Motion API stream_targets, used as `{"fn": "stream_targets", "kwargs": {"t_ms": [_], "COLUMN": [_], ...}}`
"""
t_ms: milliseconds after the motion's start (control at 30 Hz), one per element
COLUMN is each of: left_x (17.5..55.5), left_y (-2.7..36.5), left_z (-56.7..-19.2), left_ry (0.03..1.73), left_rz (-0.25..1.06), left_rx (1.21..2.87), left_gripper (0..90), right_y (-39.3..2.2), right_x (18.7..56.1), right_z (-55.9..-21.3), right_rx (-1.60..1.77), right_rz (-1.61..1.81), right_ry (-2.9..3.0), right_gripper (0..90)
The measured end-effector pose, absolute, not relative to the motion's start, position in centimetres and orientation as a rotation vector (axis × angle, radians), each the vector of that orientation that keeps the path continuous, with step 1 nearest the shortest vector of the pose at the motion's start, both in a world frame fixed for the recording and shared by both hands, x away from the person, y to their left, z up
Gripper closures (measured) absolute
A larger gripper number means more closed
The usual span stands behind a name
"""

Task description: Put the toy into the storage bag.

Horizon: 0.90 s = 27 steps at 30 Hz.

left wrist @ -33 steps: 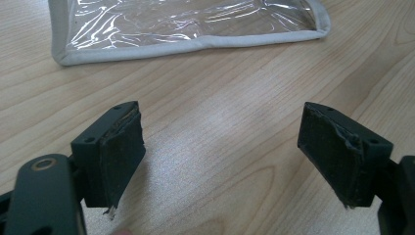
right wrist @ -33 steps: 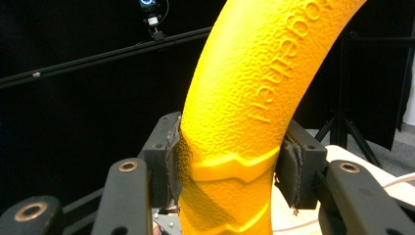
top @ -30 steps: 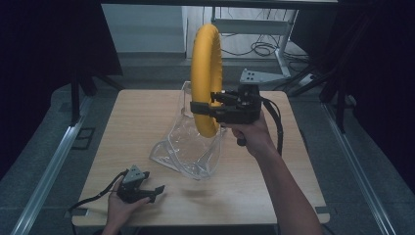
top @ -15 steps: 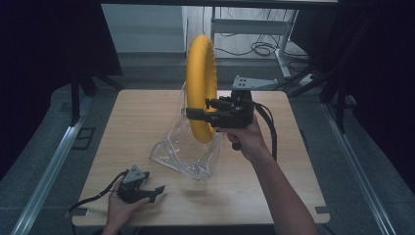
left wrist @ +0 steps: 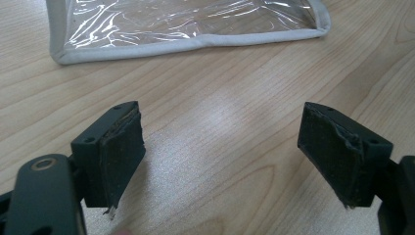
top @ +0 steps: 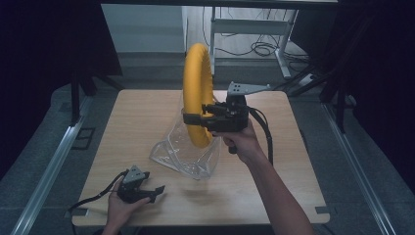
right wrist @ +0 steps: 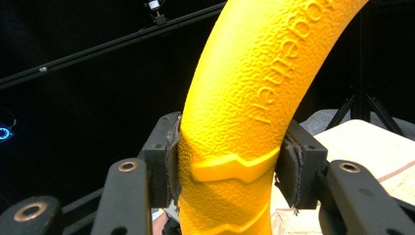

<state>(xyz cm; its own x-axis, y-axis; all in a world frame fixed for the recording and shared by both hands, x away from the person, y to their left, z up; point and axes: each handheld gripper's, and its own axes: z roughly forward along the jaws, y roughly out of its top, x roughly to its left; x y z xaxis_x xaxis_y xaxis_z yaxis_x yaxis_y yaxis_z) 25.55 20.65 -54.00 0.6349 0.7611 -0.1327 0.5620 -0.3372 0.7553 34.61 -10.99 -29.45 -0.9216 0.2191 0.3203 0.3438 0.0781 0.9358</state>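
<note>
Yellow ring going into a clear pouch

From the high view, we see the right gripper (top: 192,117) pinching the textured yellow plastic ring (top: 197,93) upright, its lower arc inside the clear soft plastic pouch (top: 188,154) on the wooden worktop (top: 274,181). The left gripper (top: 155,192) rests spread near the front edge. In the left gripper view, the pouch's grey hem (left wrist: 132,49) lies ahead. In the right gripper view, the ring (right wrist: 254,88) looks stiff, light and grippy; we judge its rim the best hold.

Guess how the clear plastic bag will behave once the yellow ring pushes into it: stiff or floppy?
Likely floppy: the clear plastic bag looks crumpled and sags under the yellow ring. Probably light, so it may slide on the table; the left gripper isn't steadying it.
</note>
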Motion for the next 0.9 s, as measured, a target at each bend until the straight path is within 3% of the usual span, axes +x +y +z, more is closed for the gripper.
{"fn": "stream_targets", "kwargs": {"t_ms": [900], "left_x": [25.6], "left_y": [20.6], "left_z": [-54.1], "left_ry": [1.028], "left_rz": [0.307], "left_rx": [2.048], "left_gripper": [17.2], "right_y": [-10.4], "right_x": [35.4], "right_z": [-33.5], "right_rx": [-0.614], "right_rz": [-1.925], "right_ry": [-2.204], "right_gripper": [48.9]}}
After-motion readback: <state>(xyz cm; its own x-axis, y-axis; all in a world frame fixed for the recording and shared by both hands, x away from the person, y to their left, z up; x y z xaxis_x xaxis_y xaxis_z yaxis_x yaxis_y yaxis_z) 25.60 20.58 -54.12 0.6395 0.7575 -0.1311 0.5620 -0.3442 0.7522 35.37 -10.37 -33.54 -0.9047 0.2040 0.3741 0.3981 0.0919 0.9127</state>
